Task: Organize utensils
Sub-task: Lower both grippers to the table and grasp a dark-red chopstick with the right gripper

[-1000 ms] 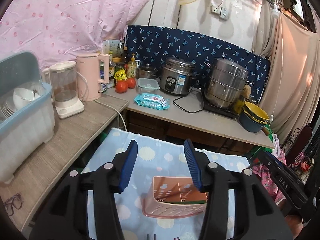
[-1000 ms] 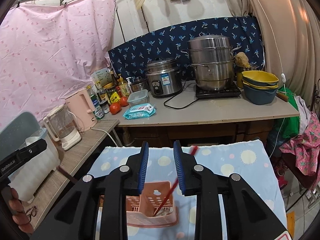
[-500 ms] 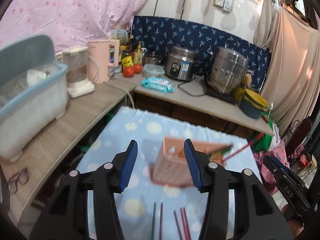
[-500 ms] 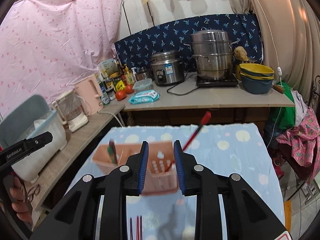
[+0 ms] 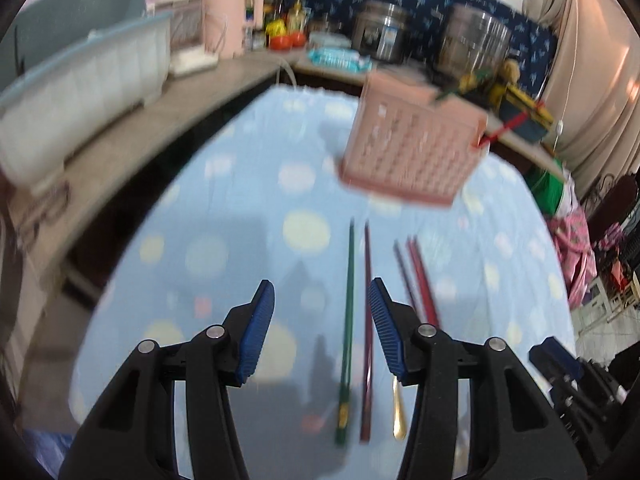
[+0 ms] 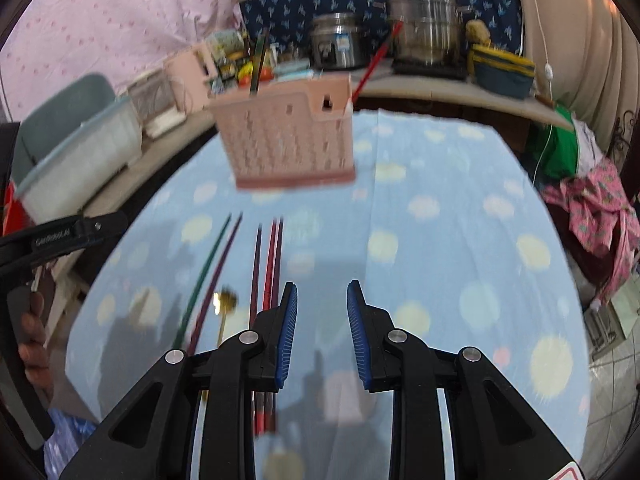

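Observation:
A pink perforated utensil holder [image 5: 412,148] stands at the far side of the blue dotted tablecloth [image 5: 248,216]; it also shows in the right wrist view [image 6: 288,140], with a red chopstick [image 6: 374,60] and a green one [image 6: 258,64] sticking out. A green chopstick [image 5: 347,320], a dark red chopstick [image 5: 366,320], several more red chopsticks [image 5: 418,280] and a gold spoon [image 5: 398,412] lie on the cloth. My left gripper [image 5: 321,328] is open and empty, low over the green and dark red chopsticks. My right gripper [image 6: 322,332] is open and empty, just right of the red chopsticks [image 6: 272,264].
A grey-blue dish rack [image 5: 80,76] and a pink kettle [image 5: 232,20] stand on the wooden side counter at left. The back counter holds a rice cooker [image 6: 340,40], a steel steamer pot [image 6: 424,28] and stacked bowls [image 6: 504,68]. Pink clothes [image 6: 596,220] lie at right.
Both grippers have pulled back toward the near edge and tilted down. The loose chopsticks and spoon now show between and beside the fingers. The holder looks farther away.

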